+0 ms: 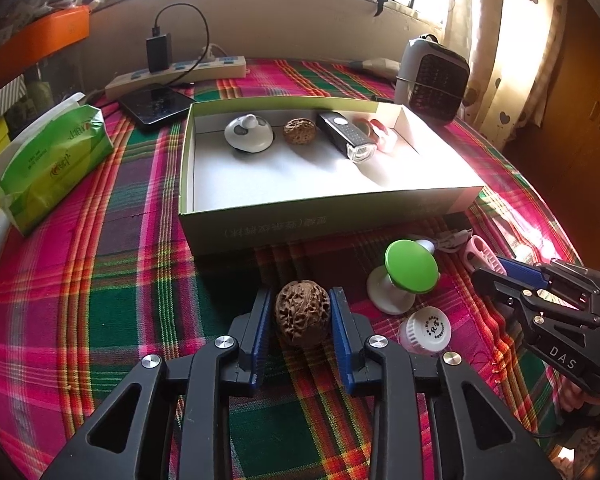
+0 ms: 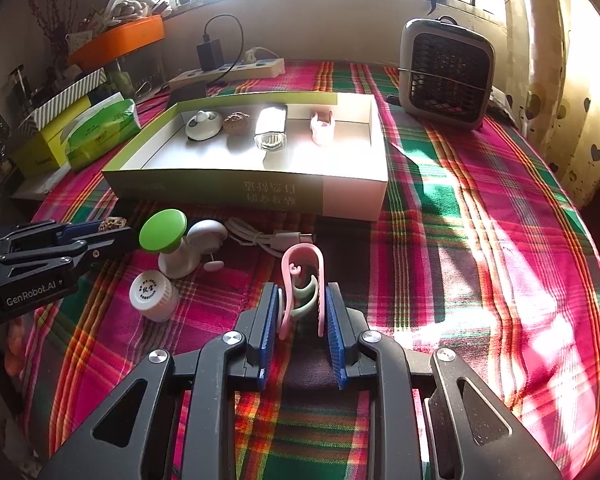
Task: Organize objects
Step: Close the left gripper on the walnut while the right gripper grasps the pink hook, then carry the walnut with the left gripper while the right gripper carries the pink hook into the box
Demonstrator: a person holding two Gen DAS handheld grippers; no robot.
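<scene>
Your left tongs (image 1: 302,314) gripped the walnut (image 1: 302,313) on the near tabletop; your right tongs (image 2: 302,308) clamped the pink clip (image 2: 302,280). Pickup looked done; next, you likely needed to lift both into the far box (image 1: 328,216).

Both grippers are black with round silver screws. The left gripper (image 1: 302,312) has blue ridged fingers (image 1: 260,320). The right gripper (image 2: 302,312) looks the same, and white letters are printed on each one's side.
</scene>
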